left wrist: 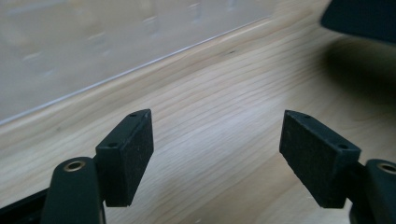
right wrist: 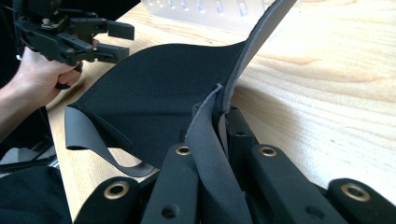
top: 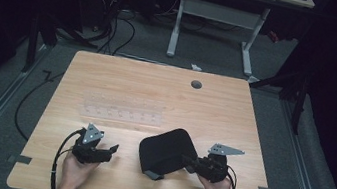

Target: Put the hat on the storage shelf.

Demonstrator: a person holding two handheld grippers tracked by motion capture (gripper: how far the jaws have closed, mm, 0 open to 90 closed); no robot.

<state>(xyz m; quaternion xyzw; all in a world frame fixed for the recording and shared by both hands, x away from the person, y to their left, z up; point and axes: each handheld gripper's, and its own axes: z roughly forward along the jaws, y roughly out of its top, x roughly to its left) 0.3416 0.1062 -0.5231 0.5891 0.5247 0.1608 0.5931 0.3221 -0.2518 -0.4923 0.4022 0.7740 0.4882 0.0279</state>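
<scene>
Black cloth: soft pad (top: 164,153) of dark fabric, lying near the front edge of the table, right of centre; one edge lifted; a loose strap curls out at its lower left
Wood: pale table (top: 157,88), mostly bare
Right gripper (top: 195,164): jaws closed tight on the pad's right edge; in the right gripper view the grey-backed fabric (right wrist: 212,140) stands up between them
Left gripper (top: 111,149): jaws spread wide, holding nothing; it hovers low over bare wood just left of the pad, pointing toward it; its pads (left wrist: 126,154) are clear of everything
Clear tray (top: 121,108): see-through plastic piece lying flat behind the grippers, apart from the pad
Done so far: one side of the pad looks gripped and raised
Left to do: my guess is the left gripper has yet to take the other edge; any folding or moving of the pad appears not yet done
</scene>
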